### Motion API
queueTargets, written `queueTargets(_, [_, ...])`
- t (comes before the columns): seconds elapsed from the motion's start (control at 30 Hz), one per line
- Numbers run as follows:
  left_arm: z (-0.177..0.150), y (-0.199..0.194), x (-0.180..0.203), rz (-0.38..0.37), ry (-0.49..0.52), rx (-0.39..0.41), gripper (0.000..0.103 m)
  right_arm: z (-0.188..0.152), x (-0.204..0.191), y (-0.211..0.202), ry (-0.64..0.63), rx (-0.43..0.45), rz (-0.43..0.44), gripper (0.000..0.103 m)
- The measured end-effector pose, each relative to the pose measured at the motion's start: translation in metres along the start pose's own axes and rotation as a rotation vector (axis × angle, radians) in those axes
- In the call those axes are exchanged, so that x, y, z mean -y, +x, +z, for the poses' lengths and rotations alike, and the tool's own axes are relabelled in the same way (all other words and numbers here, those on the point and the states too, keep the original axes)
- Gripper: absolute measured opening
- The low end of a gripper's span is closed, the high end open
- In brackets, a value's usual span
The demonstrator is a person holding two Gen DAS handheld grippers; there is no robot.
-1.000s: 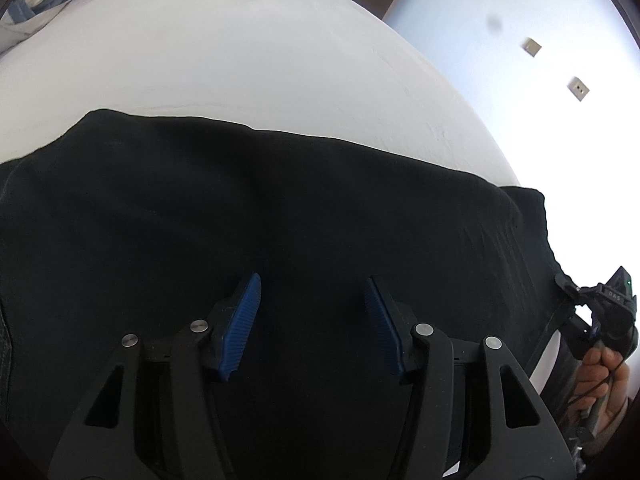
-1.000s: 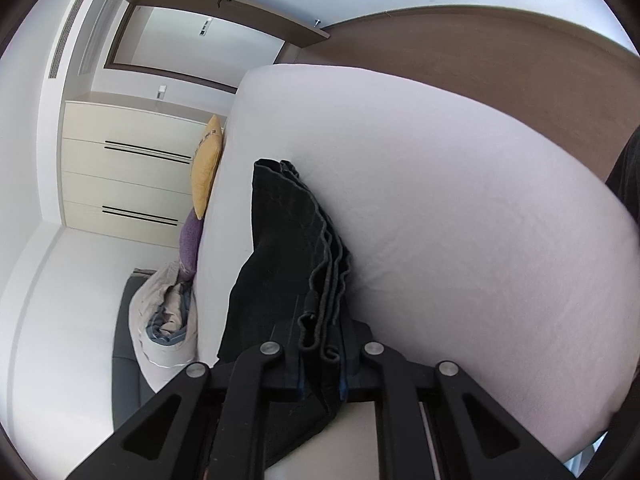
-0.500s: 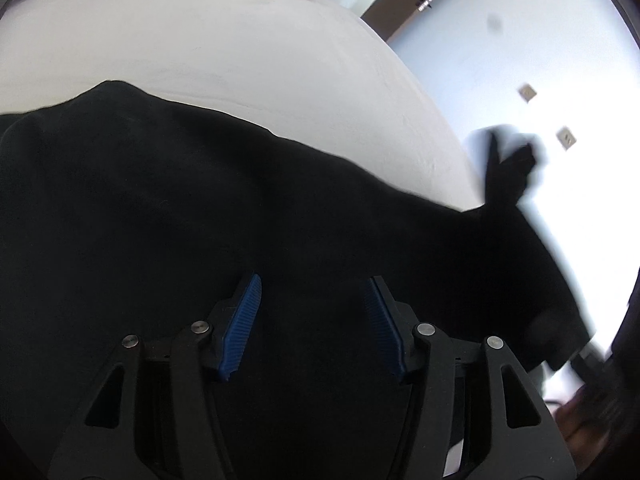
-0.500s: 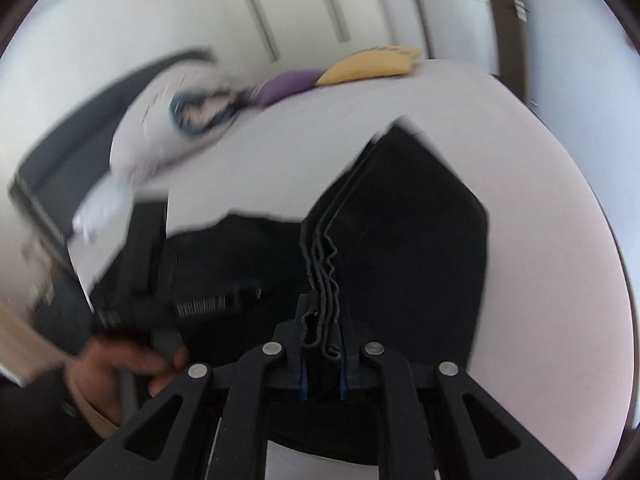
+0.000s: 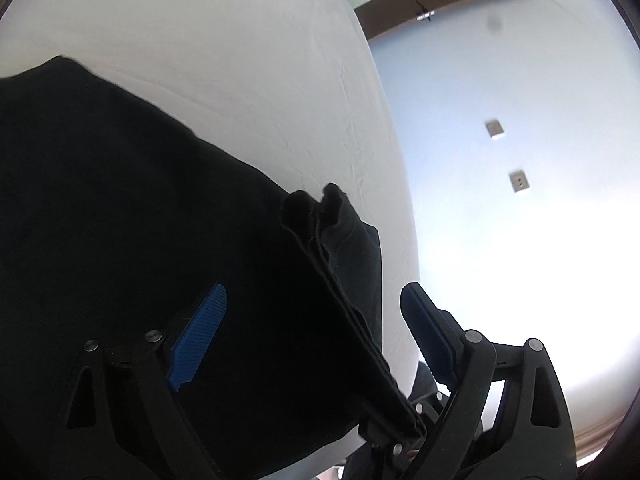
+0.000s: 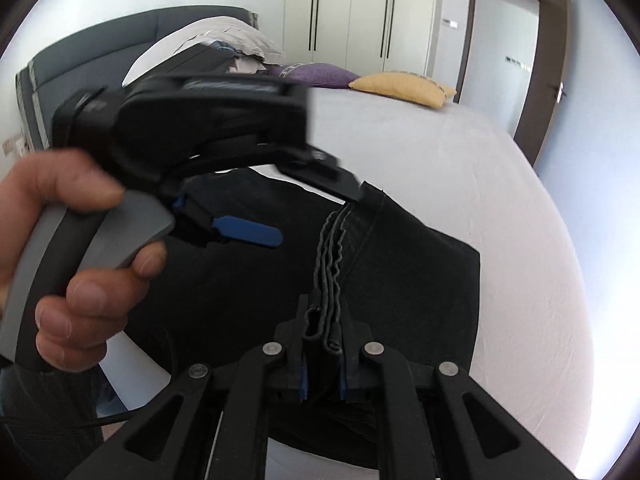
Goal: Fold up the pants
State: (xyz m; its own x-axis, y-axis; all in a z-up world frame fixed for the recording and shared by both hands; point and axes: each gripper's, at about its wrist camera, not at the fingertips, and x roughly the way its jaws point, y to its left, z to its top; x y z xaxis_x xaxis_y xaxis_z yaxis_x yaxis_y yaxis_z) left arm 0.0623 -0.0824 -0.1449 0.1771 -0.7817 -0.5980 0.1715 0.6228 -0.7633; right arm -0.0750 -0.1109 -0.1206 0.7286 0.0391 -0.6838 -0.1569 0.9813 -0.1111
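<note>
The black pants [image 5: 140, 200] lie on the white bed [image 5: 240, 60]. My left gripper [image 5: 316, 320] is open just above them, blue pads wide apart. A bunched, layered edge of the pants [image 5: 332, 248] runs between its fingers down to my right gripper [image 5: 394, 436], which is shut on it. In the right wrist view my right gripper [image 6: 323, 350] pinches that stacked hem, and the pants [image 6: 400, 272] spread ahead over the bed [image 6: 480, 168]. My left gripper [image 6: 288, 204] hovers open over the pants at the left, held by a hand [image 6: 60, 256].
A yellow cushion [image 6: 404, 87], a purple cushion [image 6: 316, 74] and a heap of bedding [image 6: 216, 40] lie at the head of the bed. A grey headboard [image 6: 80, 56], white wardrobes [image 6: 352, 8] and a door [image 6: 504, 44] stand behind.
My right gripper has carried the pants' edge across towards the left gripper, folding the cloth over. My left gripper has opened wider and turned towards the bed's edge.
</note>
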Motion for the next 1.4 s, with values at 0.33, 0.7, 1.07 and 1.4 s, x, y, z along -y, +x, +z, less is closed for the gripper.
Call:
queueTargets(0.33, [0.007, 0.006, -0.008, 0.097, 0.034, -0.092, 0.020, 0.000, -0.023, -0.012, -0.116, 0.035, -0.021, 0.011])
queueTargets(0.7, [0.030, -0.065, -0.044, 0.179, 0.127, -0.094, 0.009, 0.014, -0.075, -0.006, -0.234, 0.028, 0.054, 0.011])
queueTargets(1.07, [0.055, -0.131, -0.123, 0.304, 0.128, -0.106, 0.009, 0.033, -0.148, 0.035, -0.326, -0.047, 0.168, 0.011])
queueTargets(1.4, [0.074, -0.130, -0.162, 0.316, 0.131, -0.105, 0.009, 0.027, -0.169, 0.067, -0.345, -0.133, 0.193, 0.012])
